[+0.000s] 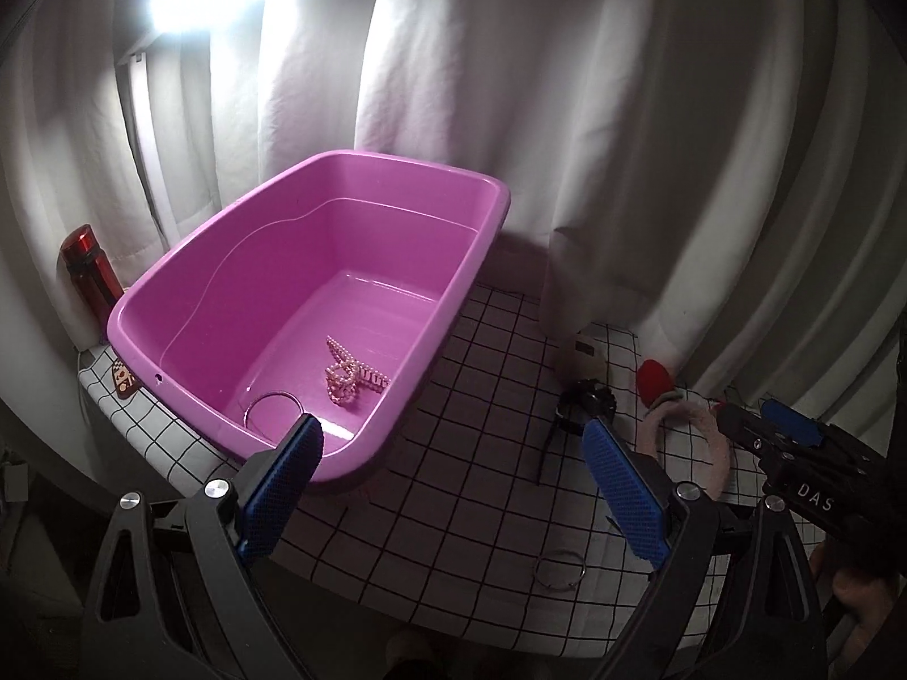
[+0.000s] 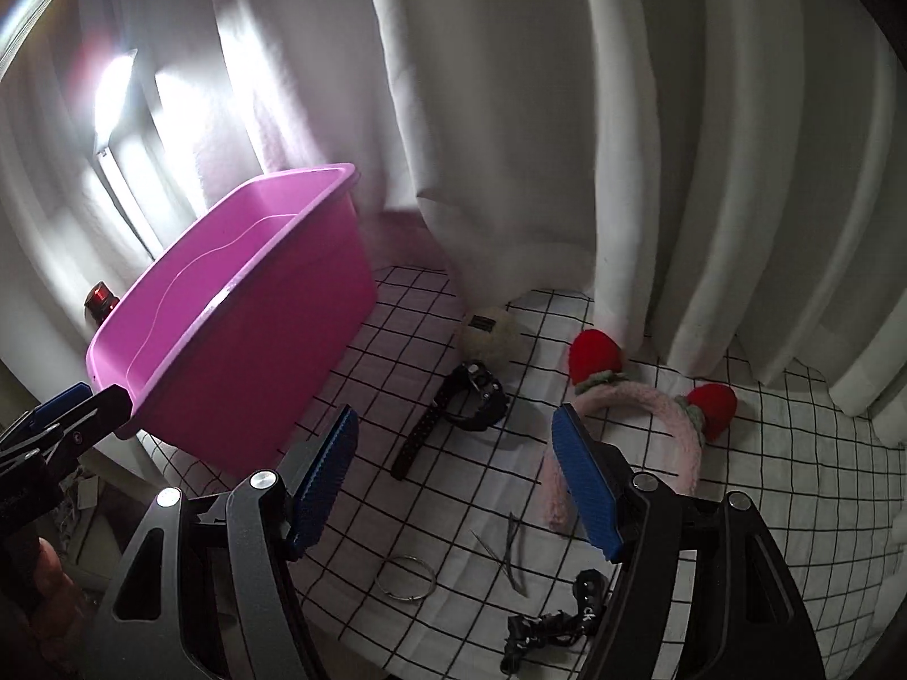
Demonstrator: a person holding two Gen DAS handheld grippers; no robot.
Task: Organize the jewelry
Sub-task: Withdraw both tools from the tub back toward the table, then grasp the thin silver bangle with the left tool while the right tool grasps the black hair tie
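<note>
A pink plastic tub (image 1: 476, 181) (image 2: 238, 357) stands on the checked tablecloth. In it lie a pearl hair claw (image 1: 347, 372) and a metal ring (image 1: 273, 409). My left gripper (image 1: 453, 447) is open and empty at the tub's near corner. My right gripper (image 2: 453, 442) is open and empty above the cloth. On the cloth lie a black watch (image 2: 465, 402) (image 1: 586, 405), a pink strawberry headband (image 2: 635, 413) (image 1: 680, 430), a silver ring (image 2: 406, 578) (image 1: 560, 568), thin metal hairpins (image 2: 506, 552) and a black strap (image 2: 550, 620).
A cream pompom (image 2: 490, 328) lies near the white curtain (image 2: 567, 113), which hangs down onto the back of the table. A red bottle (image 1: 90, 269) stands behind the tub at the left. The table's front edge (image 2: 363, 646) is close below my grippers.
</note>
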